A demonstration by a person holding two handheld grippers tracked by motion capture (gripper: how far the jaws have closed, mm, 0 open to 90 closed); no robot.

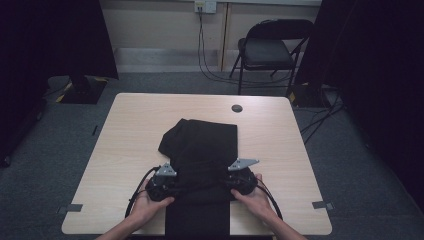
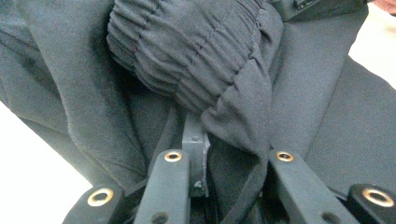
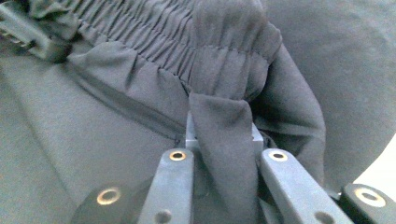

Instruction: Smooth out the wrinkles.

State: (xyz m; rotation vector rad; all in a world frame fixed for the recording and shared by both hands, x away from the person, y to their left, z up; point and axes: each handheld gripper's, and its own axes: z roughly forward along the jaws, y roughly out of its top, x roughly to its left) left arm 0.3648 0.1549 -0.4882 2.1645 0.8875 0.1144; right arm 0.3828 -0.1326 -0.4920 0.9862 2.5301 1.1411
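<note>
At the near edge of the desk (image 1: 125, 130), the left hand-held gripper (image 1: 161, 184) and right hand-held gripper (image 1: 239, 181) each pinch the gathered waistband of black trousers (image 1: 202, 145), jaws nearly closed on cloth. The trousers lie folded mid-desk, hanging over its near edge; beyond stands a chair (image 1: 270, 47).

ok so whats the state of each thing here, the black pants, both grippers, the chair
black pants: folded on the table, near end hanging over the front edge, elastic waistband bunched up
left gripper: shut on the waistband cloth, low on the pants
right gripper: shut on a fold of the waistband, low on the pants
folding chair: unfolded, standing empty behind the table
cable: plugged into the wall socket
</note>
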